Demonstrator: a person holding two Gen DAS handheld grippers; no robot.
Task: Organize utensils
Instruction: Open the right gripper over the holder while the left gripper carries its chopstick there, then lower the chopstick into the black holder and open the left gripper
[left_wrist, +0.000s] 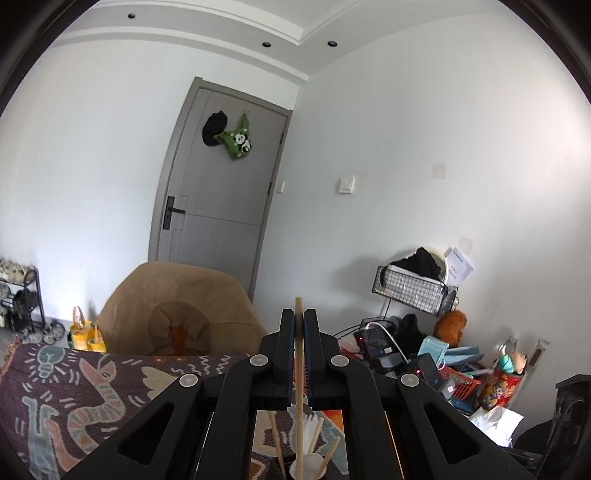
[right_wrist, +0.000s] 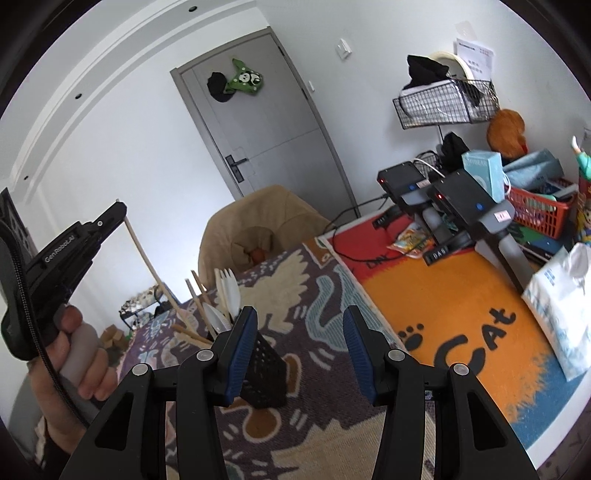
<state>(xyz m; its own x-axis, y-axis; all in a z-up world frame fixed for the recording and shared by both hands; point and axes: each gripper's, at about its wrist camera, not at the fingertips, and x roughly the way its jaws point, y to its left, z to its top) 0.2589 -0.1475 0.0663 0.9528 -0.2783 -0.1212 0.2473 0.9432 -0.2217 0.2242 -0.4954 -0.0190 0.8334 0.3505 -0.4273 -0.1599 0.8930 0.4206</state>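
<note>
Left tongs (left_wrist: 299, 321) around slim wooden chopstick (left_wrist: 299, 387)

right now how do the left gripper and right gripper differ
The left gripper is shut on a wooden chopstick; the right gripper stands open and holds nothing. The left one is above the black utensil holder; the right one has the holder just past its left finger. Both have black bodies and blue pads.

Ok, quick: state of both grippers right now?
Left gripper: shut on a wooden chopstick.
Right gripper: jaws open, holding nothing.
</note>
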